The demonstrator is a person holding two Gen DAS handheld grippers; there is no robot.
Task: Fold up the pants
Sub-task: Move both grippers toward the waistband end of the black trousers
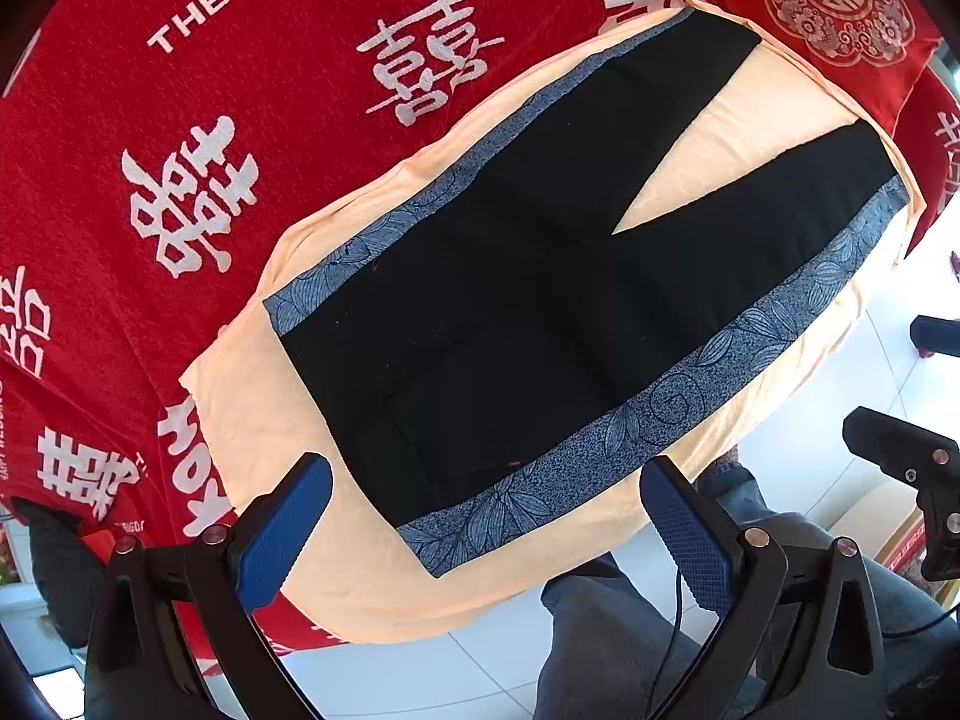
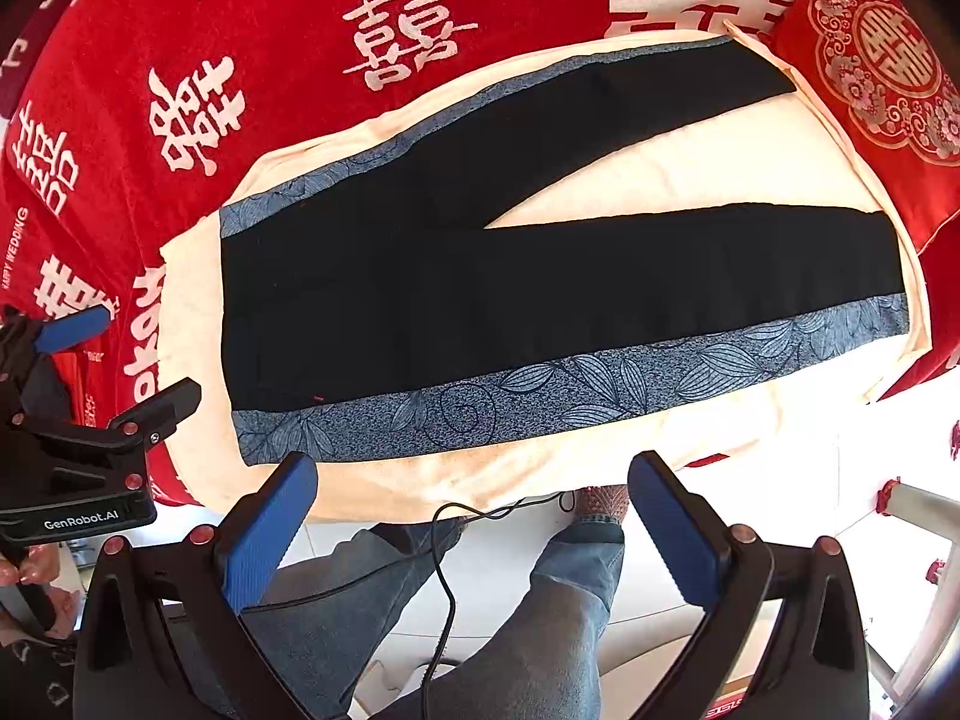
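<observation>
Black pants (image 1: 528,276) with blue leaf-patterned side stripes lie flat and spread open on a cream cloth (image 1: 336,546), waistband toward me, legs apart in a V. They also show in the right wrist view (image 2: 510,300). My left gripper (image 1: 486,531) is open and empty, above the near waistband corner. My right gripper (image 2: 474,525) is open and empty, hovering over the near edge of the cream cloth (image 2: 600,462). The left gripper also shows at the left of the right wrist view (image 2: 126,360), open.
A red bedspread (image 1: 240,120) with white characters lies under the cream cloth. A red patterned cushion (image 1: 834,0) sits beyond the leg ends. The person's jeans-clad legs (image 2: 540,600) and a black cable (image 2: 444,588) are below, over white floor tiles.
</observation>
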